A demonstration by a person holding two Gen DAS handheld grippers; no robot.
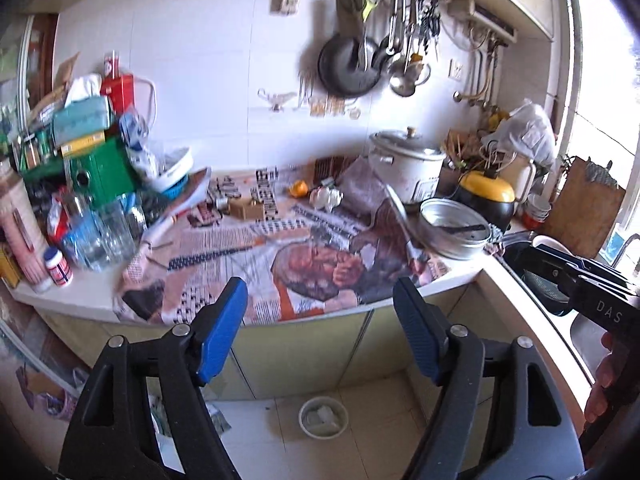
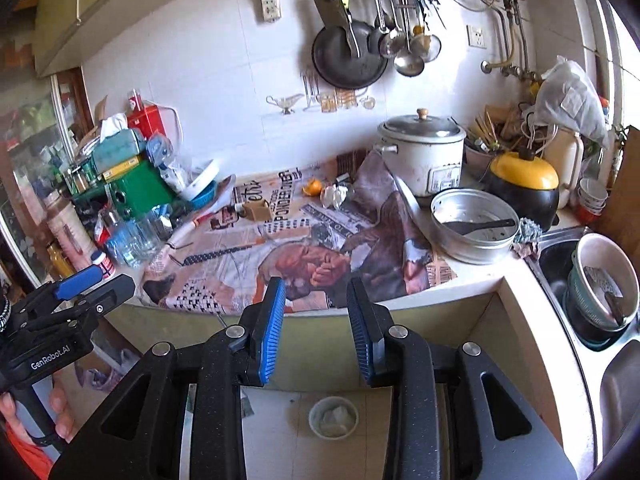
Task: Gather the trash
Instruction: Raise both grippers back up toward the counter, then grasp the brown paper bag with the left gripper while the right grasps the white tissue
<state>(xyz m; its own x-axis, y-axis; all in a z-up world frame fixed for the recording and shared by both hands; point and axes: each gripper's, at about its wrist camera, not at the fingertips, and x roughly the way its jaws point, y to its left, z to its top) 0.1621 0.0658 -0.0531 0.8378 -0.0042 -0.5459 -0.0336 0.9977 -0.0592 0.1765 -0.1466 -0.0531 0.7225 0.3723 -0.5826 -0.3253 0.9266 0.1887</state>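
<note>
The left gripper [image 2: 76,286], marked "GenRobot.AI", stands wide and empty; the right gripper [image 2: 316,328] stands narrower, also empty. A crumpled paper ball [image 2: 334,196] lies beside orange peel [image 2: 313,187] on newspaper [image 2: 280,208] headed "POWDER OVER".

The left claw [image 1: 320,320] fills the lower middle of the left wrist view, its two blue pads standing wide apart with nothing between them. In the right wrist view it shows again at the lower left, side on, gripped by a hand [image 2: 36,420] whose fingers curl round its handle. The right claw [image 2: 316,320] sits in the lower middle of its own view, pads fairly close together but apart, holding nothing. At the right edge of the left wrist view, fingers [image 1: 604,384] wrap its handle.
</note>
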